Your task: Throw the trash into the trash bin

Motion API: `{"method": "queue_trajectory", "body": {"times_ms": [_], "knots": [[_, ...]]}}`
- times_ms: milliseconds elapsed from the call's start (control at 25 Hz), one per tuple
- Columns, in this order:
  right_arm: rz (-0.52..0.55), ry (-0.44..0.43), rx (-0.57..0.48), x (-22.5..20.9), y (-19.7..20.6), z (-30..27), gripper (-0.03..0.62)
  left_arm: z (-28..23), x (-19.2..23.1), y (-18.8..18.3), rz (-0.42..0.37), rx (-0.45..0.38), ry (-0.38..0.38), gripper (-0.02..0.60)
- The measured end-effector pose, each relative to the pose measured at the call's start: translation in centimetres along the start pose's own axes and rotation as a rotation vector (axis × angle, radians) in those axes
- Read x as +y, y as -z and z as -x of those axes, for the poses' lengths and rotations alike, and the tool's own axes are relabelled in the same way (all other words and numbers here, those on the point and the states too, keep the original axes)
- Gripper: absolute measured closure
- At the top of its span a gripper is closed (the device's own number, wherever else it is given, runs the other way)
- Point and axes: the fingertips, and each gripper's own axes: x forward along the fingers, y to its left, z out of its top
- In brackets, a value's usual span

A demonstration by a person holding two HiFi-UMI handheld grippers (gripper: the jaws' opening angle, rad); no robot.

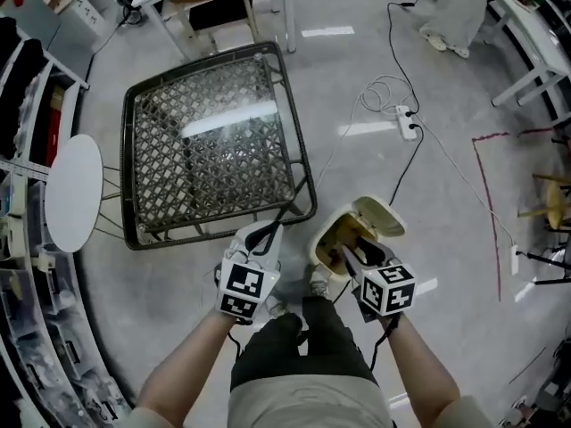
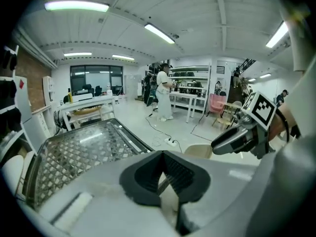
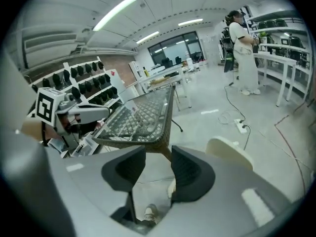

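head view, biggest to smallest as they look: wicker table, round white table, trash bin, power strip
1. wicker table, clearly largest.
2. round white table and trash bin look about alike; the bin is partly hidden, so I won't rank them.
3. power strip, smallest.

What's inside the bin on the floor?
The bin's lid is up. The inside looks brown and shadowy, and nothing in it can be made out. The right gripper covers part of the opening, so anything under it is hidden.
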Motion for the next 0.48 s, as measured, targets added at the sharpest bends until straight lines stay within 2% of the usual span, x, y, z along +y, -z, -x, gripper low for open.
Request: {"method": "queue_trajectory", "body": {"times_ms": [280,480], "knots": [[0.117,-0.132,-0.126,6.8,-10.9,4.8,0.442,7.0,3.3,-6.0,-0.019,-0.073,-0.107,0.578],[0.239,-0.217,-0.21,13.0,-17.6,8.1,0.453,13.4,5.4,-10.7,-0.008,-0.171,-0.206,0.578]]}}
